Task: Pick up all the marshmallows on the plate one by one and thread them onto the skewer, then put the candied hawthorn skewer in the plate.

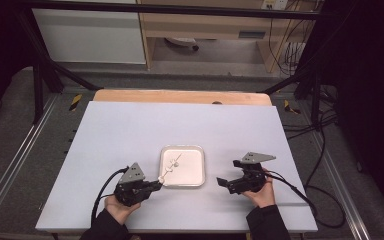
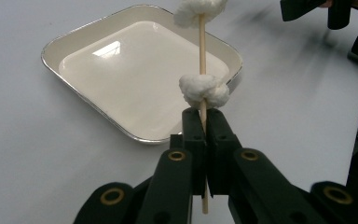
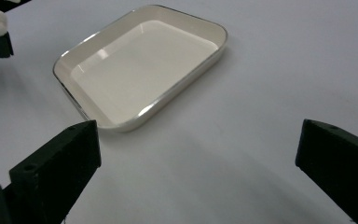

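Left gripper (image 2: 204, 140), low in its own view, is clamped on a thin wooden skewer (image 2: 202, 51) threaded with two soft white marshmallows (image 2: 204, 90), above the tray (image 2: 74, 44). Light, snappable: grip bare stick, not the squashy marshmallows. Right gripper (image 3: 198, 154) gapes wide, empty.

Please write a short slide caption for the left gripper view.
Left tongs shut on a wooden skewer threaded with white lumps, above a tray.

White table (image 1: 130, 130) on grey floor (image 1: 10, 140); black frame bars (image 1: 40, 85), wooden shelving (image 1: 205, 25), and dangling cables (image 1: 290, 50) behind.
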The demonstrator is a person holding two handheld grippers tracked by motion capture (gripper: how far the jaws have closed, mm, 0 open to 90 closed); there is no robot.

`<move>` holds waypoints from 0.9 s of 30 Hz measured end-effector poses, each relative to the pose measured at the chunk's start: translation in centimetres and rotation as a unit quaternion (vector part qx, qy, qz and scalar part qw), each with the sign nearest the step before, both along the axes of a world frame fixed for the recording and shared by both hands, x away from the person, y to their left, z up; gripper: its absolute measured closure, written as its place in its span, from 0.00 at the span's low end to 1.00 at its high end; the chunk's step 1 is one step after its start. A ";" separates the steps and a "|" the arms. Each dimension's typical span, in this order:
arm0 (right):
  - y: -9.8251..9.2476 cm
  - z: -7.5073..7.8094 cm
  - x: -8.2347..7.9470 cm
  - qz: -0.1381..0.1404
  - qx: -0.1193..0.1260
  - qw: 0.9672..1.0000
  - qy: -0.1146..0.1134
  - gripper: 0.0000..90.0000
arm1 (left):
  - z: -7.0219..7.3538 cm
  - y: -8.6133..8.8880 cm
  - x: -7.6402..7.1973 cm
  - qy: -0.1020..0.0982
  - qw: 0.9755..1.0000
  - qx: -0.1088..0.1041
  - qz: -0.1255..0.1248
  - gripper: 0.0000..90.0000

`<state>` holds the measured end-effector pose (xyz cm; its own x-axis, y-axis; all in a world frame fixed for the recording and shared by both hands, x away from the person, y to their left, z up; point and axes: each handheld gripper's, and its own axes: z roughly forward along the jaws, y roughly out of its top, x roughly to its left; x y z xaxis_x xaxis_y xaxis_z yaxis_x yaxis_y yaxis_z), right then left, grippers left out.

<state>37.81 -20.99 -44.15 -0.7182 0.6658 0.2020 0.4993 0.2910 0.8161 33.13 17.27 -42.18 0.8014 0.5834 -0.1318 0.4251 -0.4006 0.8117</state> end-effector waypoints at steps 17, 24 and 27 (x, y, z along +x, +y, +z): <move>-3.3 -1.0 -0.9 -0.016 -0.034 0.999 -0.004 0.01 | 1.3 -0.1 1.2 0.016 1.000 0.013 0.006 0.98; -3.8 -1.2 -1.2 -0.018 -0.049 0.999 -0.004 0.01 | 1.6 -0.8 2.3 0.024 0.999 0.031 0.014 0.98; -4.0 -1.2 -1.3 -0.020 -0.051 0.999 -0.003 0.01 | 1.7 -1.3 3.1 0.028 0.999 0.041 0.020 0.98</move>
